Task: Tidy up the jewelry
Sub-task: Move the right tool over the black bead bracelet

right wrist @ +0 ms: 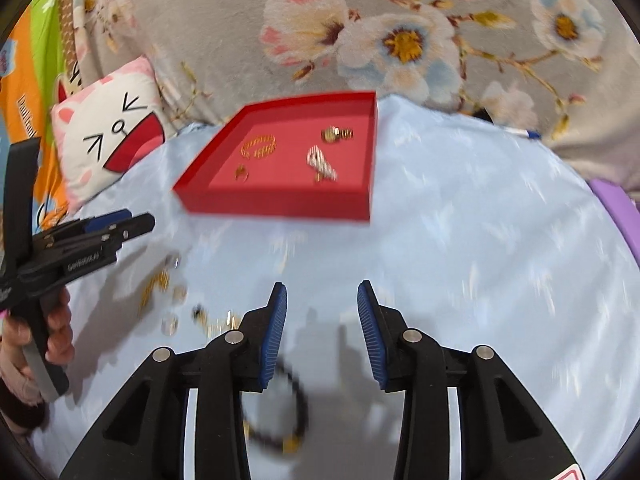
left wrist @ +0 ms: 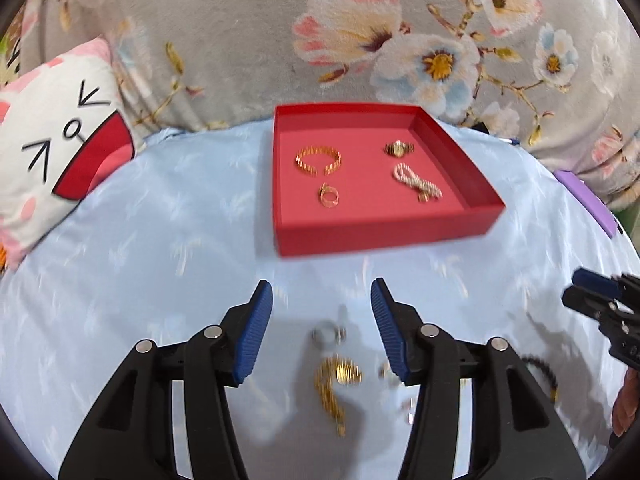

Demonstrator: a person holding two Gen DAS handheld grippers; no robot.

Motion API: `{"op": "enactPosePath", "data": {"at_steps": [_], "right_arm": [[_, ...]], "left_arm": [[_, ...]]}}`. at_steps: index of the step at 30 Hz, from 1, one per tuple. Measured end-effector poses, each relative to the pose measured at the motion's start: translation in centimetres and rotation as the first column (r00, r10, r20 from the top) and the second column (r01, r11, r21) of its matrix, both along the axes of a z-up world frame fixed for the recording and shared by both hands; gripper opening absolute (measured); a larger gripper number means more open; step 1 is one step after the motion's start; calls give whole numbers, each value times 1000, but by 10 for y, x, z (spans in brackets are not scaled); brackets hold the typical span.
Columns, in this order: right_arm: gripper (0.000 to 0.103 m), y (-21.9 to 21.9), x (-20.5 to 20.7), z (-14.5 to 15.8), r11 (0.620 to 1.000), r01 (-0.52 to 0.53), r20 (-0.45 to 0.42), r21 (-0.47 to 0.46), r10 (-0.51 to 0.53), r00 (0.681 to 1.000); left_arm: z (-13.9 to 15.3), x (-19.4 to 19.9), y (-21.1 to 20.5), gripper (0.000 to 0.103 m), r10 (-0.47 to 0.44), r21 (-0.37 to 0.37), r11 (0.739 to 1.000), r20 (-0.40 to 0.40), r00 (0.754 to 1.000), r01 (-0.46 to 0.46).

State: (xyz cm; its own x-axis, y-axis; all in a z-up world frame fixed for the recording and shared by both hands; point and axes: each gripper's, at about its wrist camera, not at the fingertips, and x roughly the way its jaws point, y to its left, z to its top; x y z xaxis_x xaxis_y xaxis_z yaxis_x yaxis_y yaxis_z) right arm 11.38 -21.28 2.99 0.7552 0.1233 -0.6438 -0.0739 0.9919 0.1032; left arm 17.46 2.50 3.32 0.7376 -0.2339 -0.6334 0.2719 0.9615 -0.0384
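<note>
The left claw (left wrist: pixel 322 328) hangs open just above the pale blue cloth (left wrist: pixel 160 240), its blue pads spread to either side of a silver ring (left wrist: pixel 326 334), with a gold chain (left wrist: pixel 334 384) lying just nearer the wrist. My worry is the grab itself: the ring and chain sit near each other, so closing low could snag both, or pinch a fold of the slippery cloth and drag the small pieces around it. The ring is thin, too, and could squirt out sideways from ridged pads (everything down there is blurred, so I can't judge contact).

The right claw (right wrist: pixel 322 328) is likewise open and empty, tilted down over bare cloth, a dark beaded bracelet (right wrist: pixel 280 412) beneath its left finger. Beyond both sits the red tray (left wrist: pixel 380 236), already holding a gold bangle (left wrist: pixel 318 160), a ring, a watch (left wrist: pixel 399 149) and a pearl strand (left wrist: pixel 416 182).
</note>
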Motion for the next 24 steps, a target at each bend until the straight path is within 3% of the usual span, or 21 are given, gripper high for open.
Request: {"op": "enactPosePath", "data": {"at_steps": [7,9,14,24], "right_arm": [[37,7,-46,-29,1000,-10,-51,-3,10,999],[37,9,-52,-35,1000,-14,-58,1,14,998],[37,15,-52,-43,1000,-14,-61,-9,14,998],[37,15,-37,-50,1000,1,-111,14,1,994]], "left_arm": [[-26,-30,4,51,1,7,1000,-50,999,-1],[-31,-37,5,56,5,20,1000,-48,999,-4],[-34,-45,12,62,20,-2,1000,-52,998,-20],[-47,-38,7,62,-7,4,1000,-138,990,7]]}}
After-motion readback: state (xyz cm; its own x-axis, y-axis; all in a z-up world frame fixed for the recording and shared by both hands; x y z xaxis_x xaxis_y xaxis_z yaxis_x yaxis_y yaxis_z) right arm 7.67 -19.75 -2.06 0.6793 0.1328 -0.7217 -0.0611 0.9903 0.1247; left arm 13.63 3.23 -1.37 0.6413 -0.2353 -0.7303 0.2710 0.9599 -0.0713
